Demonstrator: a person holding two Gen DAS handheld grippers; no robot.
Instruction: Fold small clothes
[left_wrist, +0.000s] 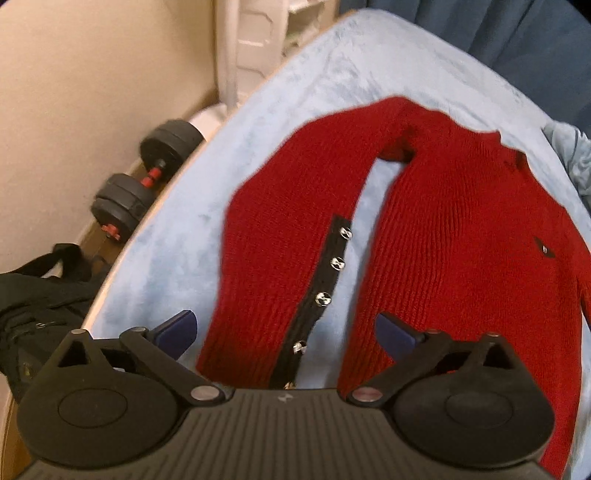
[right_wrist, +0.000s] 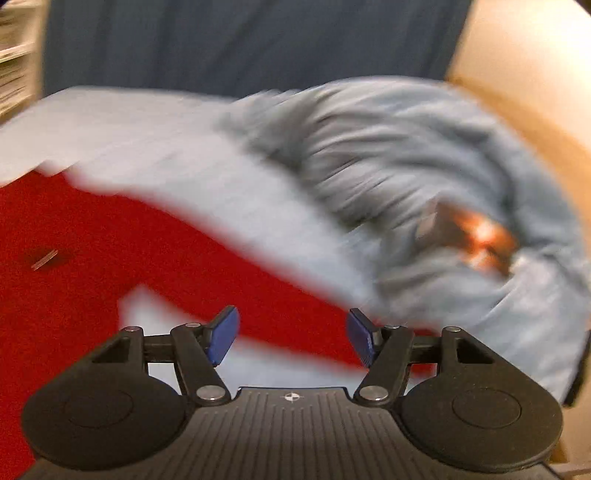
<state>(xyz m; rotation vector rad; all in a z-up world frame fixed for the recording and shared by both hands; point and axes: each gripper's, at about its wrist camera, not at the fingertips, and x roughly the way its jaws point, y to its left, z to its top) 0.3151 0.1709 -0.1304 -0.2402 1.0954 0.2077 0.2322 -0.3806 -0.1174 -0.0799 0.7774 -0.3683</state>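
Over the near sleeve of the red sweater (left_wrist: 454, 236) I have the left claw (left_wrist: 286, 332) spread wide with nothing in it, one blue pad on either side of the cuff with its black button strip (left_wrist: 325, 291). My right claw (right_wrist: 293, 338) is also open and empty, poised above the sweater's other sleeve, though that view is smeared with motion and I can't judge how close it sits. The sweater lies flat and face up on the pale blue blanket (left_wrist: 295, 92) covering the bed, both sleeves angled down alongside its body. Beyond the sweater's right sleeve a grey-blue bundle of cloth (right_wrist: 424, 166) is heaped up; past its left sleeve, off the bed's edge, lie dumbbells (left_wrist: 147, 177) and a black bag (left_wrist: 40, 291). I judge the knit soft, light and stretchy, apt to sag and drag on the fleece. I'd pinch each sleeve at its cuff, avoiding the buttons, and carry it across the chest.
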